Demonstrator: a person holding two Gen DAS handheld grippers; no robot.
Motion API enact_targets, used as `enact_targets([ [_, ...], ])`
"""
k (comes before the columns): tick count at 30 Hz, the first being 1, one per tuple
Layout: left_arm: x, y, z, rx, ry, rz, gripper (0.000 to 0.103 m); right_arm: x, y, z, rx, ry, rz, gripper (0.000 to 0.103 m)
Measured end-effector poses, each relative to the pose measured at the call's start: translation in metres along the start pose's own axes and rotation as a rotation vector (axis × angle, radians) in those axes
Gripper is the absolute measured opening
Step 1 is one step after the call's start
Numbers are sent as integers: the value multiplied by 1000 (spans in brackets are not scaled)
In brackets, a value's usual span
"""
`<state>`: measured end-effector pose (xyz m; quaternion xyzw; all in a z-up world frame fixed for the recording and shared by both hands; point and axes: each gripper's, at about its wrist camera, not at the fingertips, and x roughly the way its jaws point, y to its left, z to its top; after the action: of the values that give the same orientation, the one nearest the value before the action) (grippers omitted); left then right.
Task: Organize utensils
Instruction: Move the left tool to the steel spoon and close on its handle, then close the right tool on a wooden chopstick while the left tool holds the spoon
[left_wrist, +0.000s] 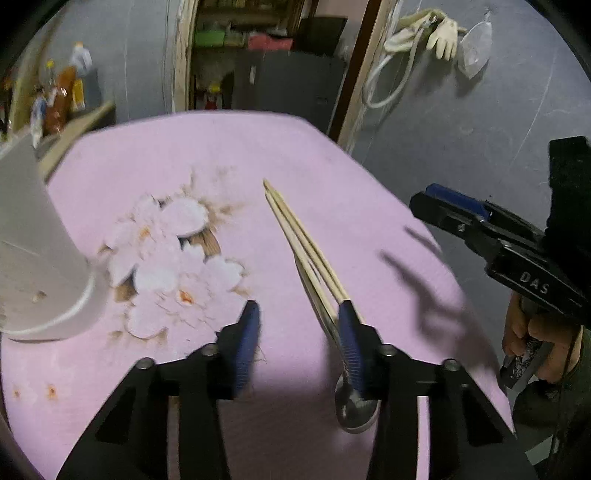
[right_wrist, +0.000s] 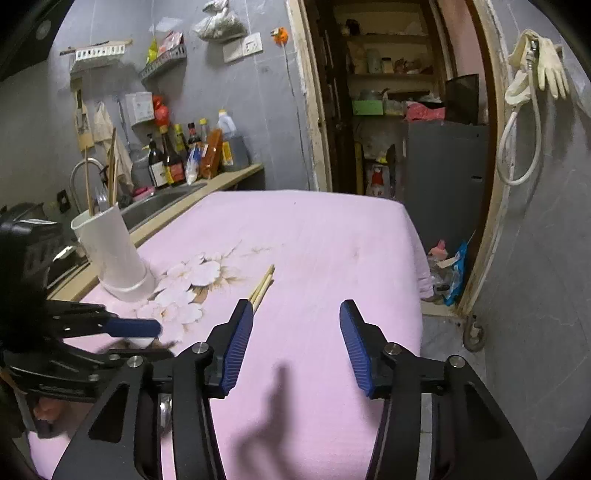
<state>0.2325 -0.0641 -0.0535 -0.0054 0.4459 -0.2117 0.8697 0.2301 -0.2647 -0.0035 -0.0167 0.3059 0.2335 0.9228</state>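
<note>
**Both grippers low over the cloth, nothing yet picked up**

The left gripper (left_wrist: 299, 332) hangs over the pink cloth (left_wrist: 314, 155) with its jaws part-spread; the chopsticks (left_wrist: 295, 229) and the spoon (left_wrist: 352, 406) lie under or against its right pad (left_wrist: 351, 347), not between the two pads, so it pinches nothing; whether that pad touches the sticks I cannot tell. The right gripper (right_wrist: 295, 339) is likewise part-spread over bare cloth, empty; the chopstick tips lie just beyond its left pad (right_wrist: 236, 347). The holder (right_wrist: 114, 251) stands upright at the cloth's left edge, well apart from the loose pieces.

What could go wrong: the left jaws sit off-centre, so closing here would likely shove the sticks sideways or scissor them apart rather than grip them; the spoon lies along the same line, its handle under the sticks, and a pinch might catch one and drag the other; the cloth is soft and may bunch under a pad; the two grippers are near each other and could collide if both reach for the same pile; the holder is tall and narrow, and a knock while loading might tip it.

Count: two loose chopsticks; one spoon on the cloth; one holder, already with about three sticks and a pale utensil or two inside, too small to count surely; two grippers.
</note>
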Motion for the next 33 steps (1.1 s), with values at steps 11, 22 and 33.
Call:
enact_targets([
  [11, 19, 1, 5, -21, 70, -38, 27, 13, -4, -2, 8, 65, 15, 41],
  [22, 25, 7, 18, -68, 104, -9, 4, 37, 3, -1, 15, 154, 56, 31],
  [33, 6, 42, 11, -168, 79, 87, 0, 80, 24, 4, -33, 286, 33, 16],
])
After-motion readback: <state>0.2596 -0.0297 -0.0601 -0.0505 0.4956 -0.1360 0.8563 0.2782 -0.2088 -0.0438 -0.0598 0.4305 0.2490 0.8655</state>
